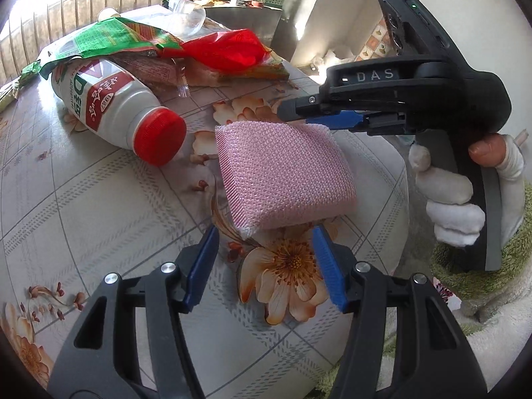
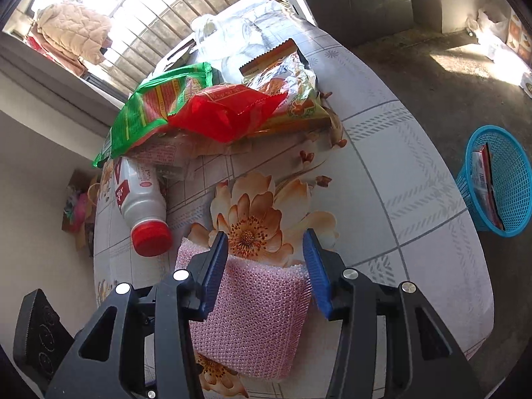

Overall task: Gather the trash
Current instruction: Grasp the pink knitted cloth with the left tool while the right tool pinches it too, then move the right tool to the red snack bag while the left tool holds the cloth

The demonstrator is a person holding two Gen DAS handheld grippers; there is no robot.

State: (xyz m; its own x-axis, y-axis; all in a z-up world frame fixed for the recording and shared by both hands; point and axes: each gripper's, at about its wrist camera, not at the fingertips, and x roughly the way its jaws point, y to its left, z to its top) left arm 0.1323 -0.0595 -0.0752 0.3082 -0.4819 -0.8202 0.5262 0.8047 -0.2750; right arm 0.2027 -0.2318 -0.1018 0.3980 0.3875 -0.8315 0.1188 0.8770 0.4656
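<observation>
Pink sponge [image 1: 282, 176] on table, right claw [image 2: 266, 266] straddling it, tilted down

Both grippers point steeply downward, jaws parted. The left gripper [image 1: 266, 259] hangs with nothing between its blue pads [image 1: 327, 269]. The right gripper [image 2: 266, 262] – gripped by a white-gloved hand [image 1: 465, 193] – likewise clamps nothing.

- a black plastic body with blue ribbed pads is being shown on the left gripper [image 1: 266, 262], with silver screw heads at the finger joints.
- the right gripper [image 2: 266, 262] is being built alike; "das" is being displayed in pale letters on its side, and a green light above.
- a white glove and fuzzy green sleeve are being worn on the right hand [image 1: 465, 199].
</observation>
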